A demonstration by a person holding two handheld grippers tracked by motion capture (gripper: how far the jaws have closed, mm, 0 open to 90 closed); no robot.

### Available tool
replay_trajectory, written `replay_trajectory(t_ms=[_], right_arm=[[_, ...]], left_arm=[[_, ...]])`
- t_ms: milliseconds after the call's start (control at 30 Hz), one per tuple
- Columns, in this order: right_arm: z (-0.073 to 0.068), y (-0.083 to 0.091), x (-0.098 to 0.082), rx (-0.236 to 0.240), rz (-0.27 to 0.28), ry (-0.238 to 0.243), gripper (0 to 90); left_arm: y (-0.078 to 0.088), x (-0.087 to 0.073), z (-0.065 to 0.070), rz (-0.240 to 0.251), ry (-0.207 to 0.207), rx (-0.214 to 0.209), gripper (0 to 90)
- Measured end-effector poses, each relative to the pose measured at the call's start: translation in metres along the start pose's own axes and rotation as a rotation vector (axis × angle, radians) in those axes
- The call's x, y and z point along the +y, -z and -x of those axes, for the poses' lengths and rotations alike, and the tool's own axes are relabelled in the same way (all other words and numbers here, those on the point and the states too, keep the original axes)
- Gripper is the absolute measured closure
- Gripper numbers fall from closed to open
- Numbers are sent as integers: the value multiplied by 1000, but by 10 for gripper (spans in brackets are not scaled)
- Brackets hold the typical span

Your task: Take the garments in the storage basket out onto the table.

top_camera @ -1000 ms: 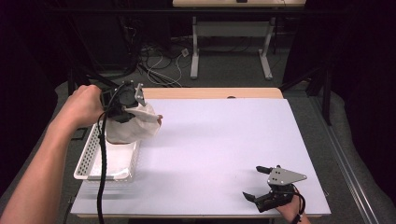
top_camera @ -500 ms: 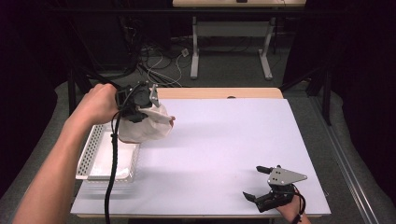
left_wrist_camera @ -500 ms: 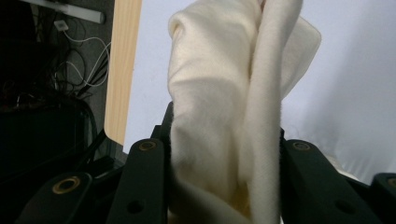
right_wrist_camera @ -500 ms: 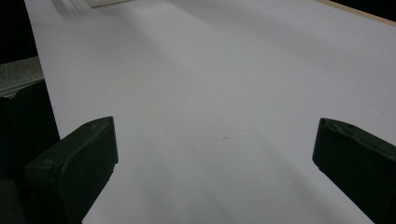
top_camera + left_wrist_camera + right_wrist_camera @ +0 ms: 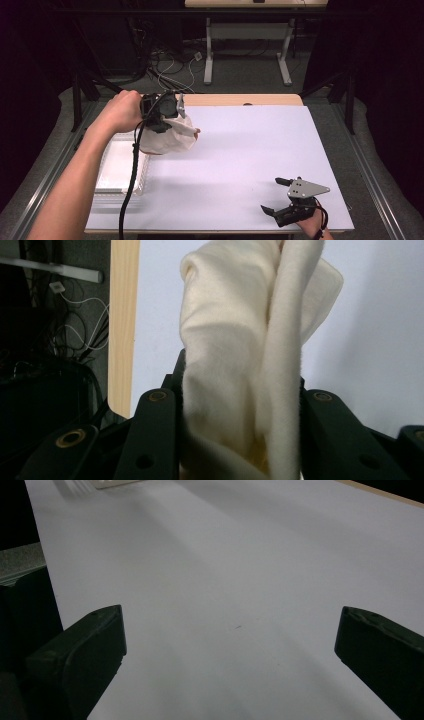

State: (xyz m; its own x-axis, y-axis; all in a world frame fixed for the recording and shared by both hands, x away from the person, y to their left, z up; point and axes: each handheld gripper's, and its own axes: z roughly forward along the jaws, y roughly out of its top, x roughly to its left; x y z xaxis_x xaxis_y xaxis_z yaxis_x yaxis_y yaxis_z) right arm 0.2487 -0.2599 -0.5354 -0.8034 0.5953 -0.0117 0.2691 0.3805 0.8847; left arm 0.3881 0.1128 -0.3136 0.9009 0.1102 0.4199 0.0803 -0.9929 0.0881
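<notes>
- Our left gripper (image 5: pixel 167 117) is clamped on a bunched cream-white fleece cloth (image 5: pixel 167 140), and in the left gripper view the two black jaws press the folds of that cloth (image 5: pixel 240 365) from both sides
- The cloth hangs below the gripper as a loose bundle, just clear of the near left part of the pale lilac table mat (image 5: pixel 250 160) and beside the white perforated plastic tray (image 5: pixel 117 170); whether its lowest fold brushes the mat we cannot tell
- The cloth's long axis runs from the jaws out along the gripper's own line, with a free corner poking toward the middle of the table
- The open mat lies to the right of the held bundle, so we judge that any laying-down goes that way, away from the tray
- Our left hand (image 5: pixel 122 110) is by far the nearer to the cloth; our right gripper (image 5: pixel 280 197) rests well apart at the near right corner of the mat
- The right gripper's jaws stand spread wide with nothing between them, bare mat (image 5: pixel 225 580) showing in the gap
</notes>
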Motion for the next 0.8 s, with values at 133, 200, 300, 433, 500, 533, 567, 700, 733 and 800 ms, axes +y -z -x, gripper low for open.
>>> replay_trajectory(t_ms=[133,200,300,433,500,533,567,700,733,800], right_arm=[[0,0,0,-2,1,-4,0],[0,1,0,0,-5,-4,0],[1,1,0,-2,-6,-6,0],[1,2,0,-3,-11,-6,0],[1,2,0,-4,-8,-8,0],[1,2,0,-3,-9,-9,0],[1,1,0,-2,-6,-9,0],[1,2,0,-3,-13,-7,0],[1,2,0,-4,-12,-6,0],[1,2,0,-4,-8,-6,0]], left_arm=[[-3,8,1,9,-14,-16,654],[-4,11,2,11,-21,-19,654],[-5,14,2,9,-31,-21,655],[-9,20,4,30,-34,-30,654],[-10,23,4,39,-44,-37,654],[-10,24,4,37,-45,-39,654],[-11,25,5,36,-48,-41,654],[-13,31,6,43,-55,-48,654],[-14,33,7,46,-61,-50,654],[-14,35,7,47,-71,-48,654]])
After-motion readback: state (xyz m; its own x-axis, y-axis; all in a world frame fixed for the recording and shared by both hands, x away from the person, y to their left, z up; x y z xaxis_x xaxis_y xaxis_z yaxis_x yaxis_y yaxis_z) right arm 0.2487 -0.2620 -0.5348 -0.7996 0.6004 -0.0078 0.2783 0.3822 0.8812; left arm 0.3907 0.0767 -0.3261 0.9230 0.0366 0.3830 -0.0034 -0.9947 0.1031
